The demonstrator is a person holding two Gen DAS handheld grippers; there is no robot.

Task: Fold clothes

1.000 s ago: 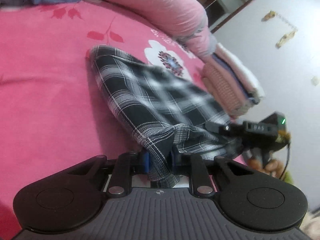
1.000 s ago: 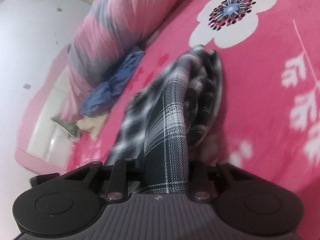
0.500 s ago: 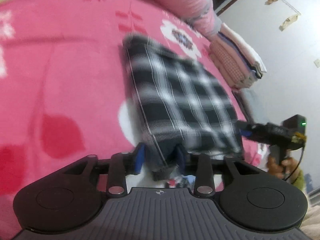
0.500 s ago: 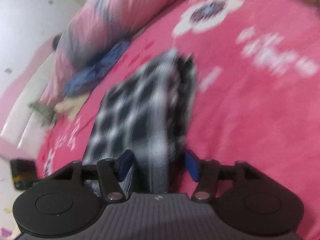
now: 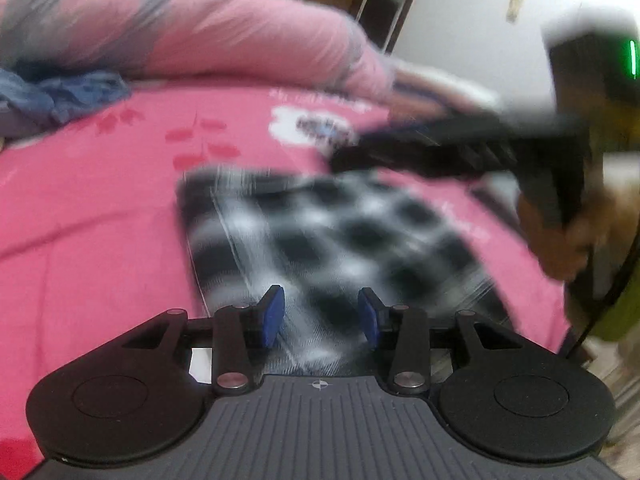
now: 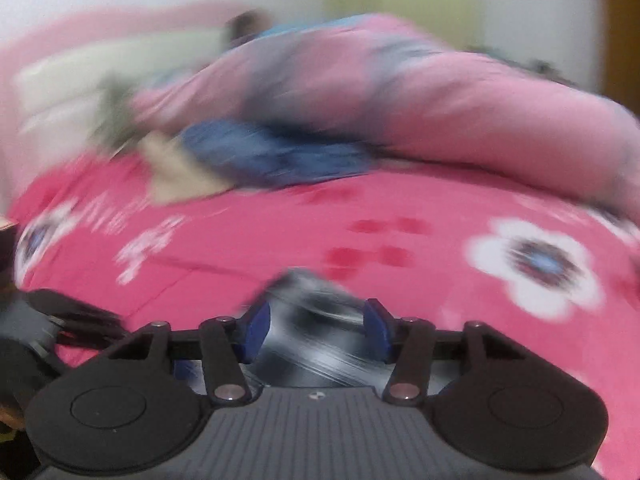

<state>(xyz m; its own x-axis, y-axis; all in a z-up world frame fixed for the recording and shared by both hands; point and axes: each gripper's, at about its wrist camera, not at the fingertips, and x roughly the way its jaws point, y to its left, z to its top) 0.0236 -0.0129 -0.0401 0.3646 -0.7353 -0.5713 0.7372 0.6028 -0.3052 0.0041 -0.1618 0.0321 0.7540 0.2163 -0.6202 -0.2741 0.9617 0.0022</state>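
Lying flat on pink bed: plaid garment (blurred); left claw, right claw parted, gripping nothing.

**A bedroom in a home**

The work surface is a bed covered with a bright pink sheet printed with white flowers and red leaves. A bulky pink and grey quilt lies rolled along its far side, with a crumpled blue garment and a beige cloth just beside it. A pale padded headboard with a pink border stands behind, in the right wrist view. The left wrist view shows a white wall with small decorations stuck on it and a dark wooden door frame. Both views are blurred.
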